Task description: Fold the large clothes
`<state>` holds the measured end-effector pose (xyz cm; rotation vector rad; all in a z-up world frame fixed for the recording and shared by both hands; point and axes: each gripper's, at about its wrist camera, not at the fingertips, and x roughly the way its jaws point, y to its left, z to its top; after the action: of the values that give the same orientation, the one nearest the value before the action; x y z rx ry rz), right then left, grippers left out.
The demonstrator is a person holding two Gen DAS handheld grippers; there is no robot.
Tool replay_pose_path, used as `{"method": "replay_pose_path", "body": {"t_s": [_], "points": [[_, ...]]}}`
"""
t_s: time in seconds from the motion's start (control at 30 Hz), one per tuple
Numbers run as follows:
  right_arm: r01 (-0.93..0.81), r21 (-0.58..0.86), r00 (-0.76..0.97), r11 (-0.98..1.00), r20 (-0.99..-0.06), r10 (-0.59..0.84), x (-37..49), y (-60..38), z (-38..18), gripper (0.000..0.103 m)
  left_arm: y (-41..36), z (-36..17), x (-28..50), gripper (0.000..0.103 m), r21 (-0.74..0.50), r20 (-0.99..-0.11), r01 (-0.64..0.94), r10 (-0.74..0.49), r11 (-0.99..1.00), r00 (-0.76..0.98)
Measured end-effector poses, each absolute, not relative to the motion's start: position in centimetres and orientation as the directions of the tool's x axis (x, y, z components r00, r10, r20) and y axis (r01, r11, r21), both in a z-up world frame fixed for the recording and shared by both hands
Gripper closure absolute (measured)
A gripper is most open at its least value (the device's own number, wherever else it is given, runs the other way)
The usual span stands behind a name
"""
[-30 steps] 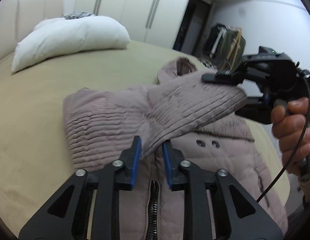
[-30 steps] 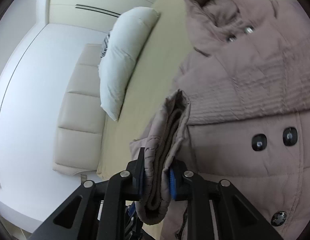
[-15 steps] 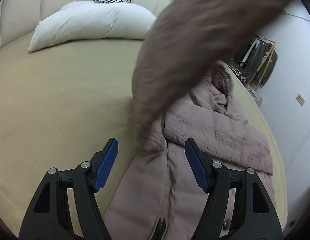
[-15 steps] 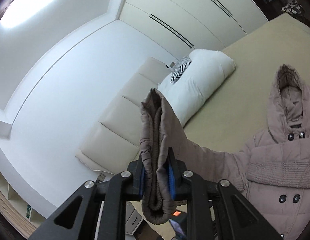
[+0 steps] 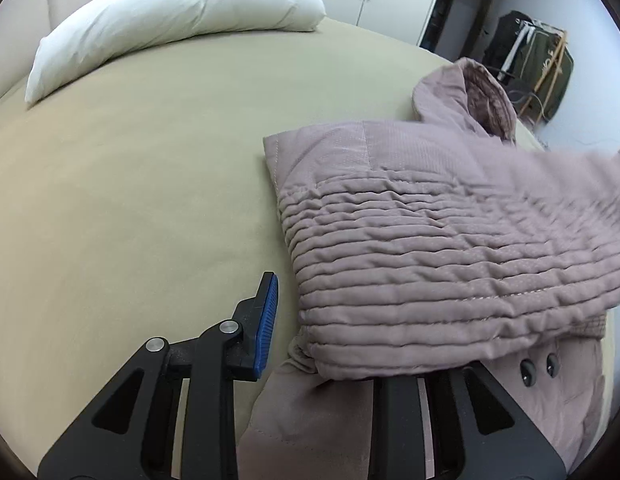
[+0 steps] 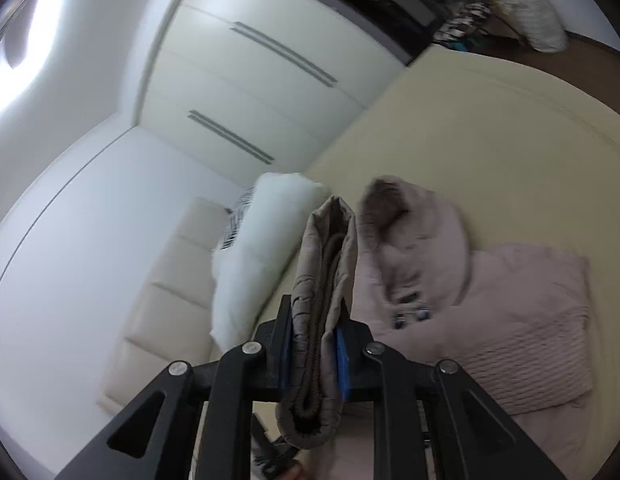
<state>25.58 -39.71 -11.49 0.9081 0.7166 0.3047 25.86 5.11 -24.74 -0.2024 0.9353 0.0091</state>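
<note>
While the right gripper (image 6: 313, 344) clamps a bunched fold of the jacket sleeve (image 6: 324, 280) between its blue pads (image 6: 342, 354), the fabric stands up past the fingertips and hangs in a loop below them. Beyond that fold, the hood (image 6: 410, 216) and two dark buttons (image 6: 410, 314) of the mauve puffer jacket (image 6: 522, 320) lie on the beige bed (image 6: 510, 136), blurred in this view. A white pillow (image 6: 254, 256) sits against the cream headboard (image 6: 162, 304), with wardrobe doors (image 6: 246, 92) behind.

The left gripper (image 5: 334, 332) is spread wide and holds nothing: its left blue pad (image 5: 266, 320) hovers over bare sheet, and its right finger is hidden under the jacket's quilted sleeve (image 5: 450, 260), which lies folded across the jacket's body. Two buttons (image 5: 540, 366) show just below that sleeve, and the hood (image 5: 470, 92) points toward the bed's far edge. The pillow (image 5: 170, 12) lies well apart at the far side.
</note>
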Motion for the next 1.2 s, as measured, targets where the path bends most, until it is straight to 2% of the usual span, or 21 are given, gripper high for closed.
{"method": "replay_pose_path", "body": {"t_s": [0.17,0.2,0.27,0.3,0.4,0.5,0.53,0.67,0.8,0.9,0.97,1.1,1.2], "points": [[0.354,0.756,0.668,0.551,-0.617,0.416,25.3,-44.0,-25.4,0.082,4.4,-25.1,26.3,0.078,-0.108,-0.812,-0.045,-0.062,0.993,0.581],[0.378,0.751,0.661,0.542,-0.629,0.410,25.1,-44.2,-27.0,0.080,3.4,-24.5,25.3,0.078,-0.095,-0.813,-0.033,-0.058,0.995,0.579],[0.376,0.785,0.693,0.493,-0.591,0.413,24.2,-44.7,-28.8,0.079,2.8,-23.9,23.7,0.078,-0.057,-0.814,0.005,-0.050,0.998,0.579],[0.374,0.785,0.700,0.494,-0.588,0.405,23.9,-44.7,-28.5,0.078,2.5,-23.7,23.0,0.078,-0.037,-0.818,0.035,-0.050,0.999,0.573],[0.389,0.726,0.682,0.567,-0.641,0.352,23.9,-44.8,-25.9,0.064,1.9,-22.8,21.4,0.078,-0.017,-0.824,0.073,-0.056,0.997,0.564],[0.434,0.606,0.676,0.666,-0.708,0.204,23.7,-45.4,-22.4,0.048,2.5,-20.4,19.8,0.078,-0.013,-0.809,0.082,-0.059,0.997,0.585],[0.443,0.569,0.677,0.692,-0.719,0.158,23.6,-45.3,-20.8,0.047,2.8,-19.5,19.6,0.078,-0.010,-0.798,0.075,-0.053,0.997,0.601],[0.259,0.496,0.707,0.829,-0.682,0.188,24.9,-40.7,-16.4,0.047,2.8,-16.6,21.1,0.078,-0.021,-0.741,0.078,-0.068,0.997,0.668],[0.107,0.389,0.665,0.915,-0.712,0.225,28.0,-34.0,-16.4,0.047,2.0,-17.2,25.9,0.078,-0.021,-0.742,0.058,-0.054,0.998,0.669],[0.111,0.244,0.607,0.963,-0.784,0.129,29.5,-31.2,-19.5,0.047,1.4,-20.5,29.3,0.078,0.022,-0.795,0.053,-0.015,0.998,0.607],[0.130,0.106,0.547,0.986,-0.837,0.018,29.7,-30.7,-22.9,0.046,1.4,-23.7,30.7,0.078,-0.005,-0.843,0.062,-0.037,0.998,0.536],[0.077,0.001,0.610,0.997,-0.791,-0.046,27.8,-31.0,-24.5,0.033,1.4,-24.3,30.4,0.078,0.007,-0.832,0.080,-0.039,0.997,0.554],[0.117,0.028,0.622,0.993,-0.781,-0.052,27.7,-31.2,-22.5,0.035,2.2,-22.0,29.7,0.077,-0.016,-0.808,0.044,-0.039,0.999,0.587]]}}
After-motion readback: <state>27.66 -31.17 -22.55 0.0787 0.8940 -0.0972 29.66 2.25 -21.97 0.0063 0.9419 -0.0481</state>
